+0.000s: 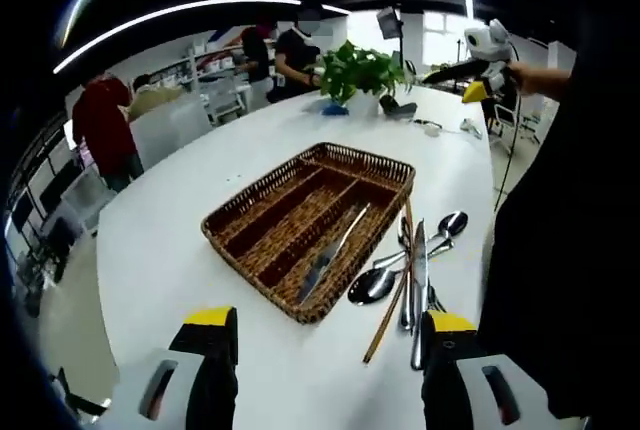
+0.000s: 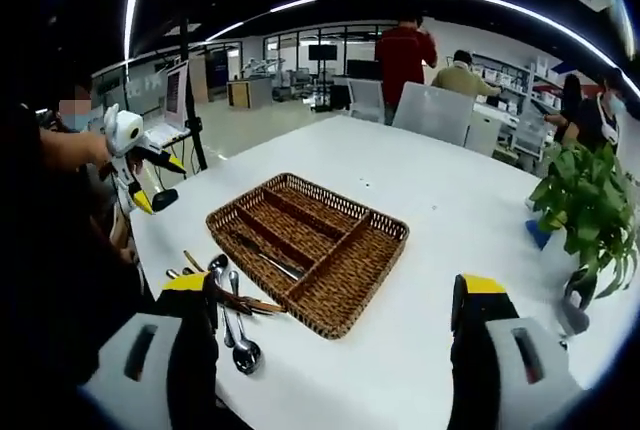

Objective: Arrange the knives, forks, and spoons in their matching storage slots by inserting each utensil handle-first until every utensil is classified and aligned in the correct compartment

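A brown wicker tray with long slots lies on the white table. One knife rests in a long slot. Beside the tray lies a loose pile: spoons, a table knife and wooden chopsticks. My left gripper hangs open over the table's near edge, just short of the tray and pile; it also appears, held in a hand, as the left gripper. My right gripper is open near the tray's corner, and it is raised far off as the right gripper.
A potted plant stands on the far end of the table, with small cabled items near it. People stand and sit around desks and chairs behind. The person's dark sleeve runs along the table's edge by the pile.
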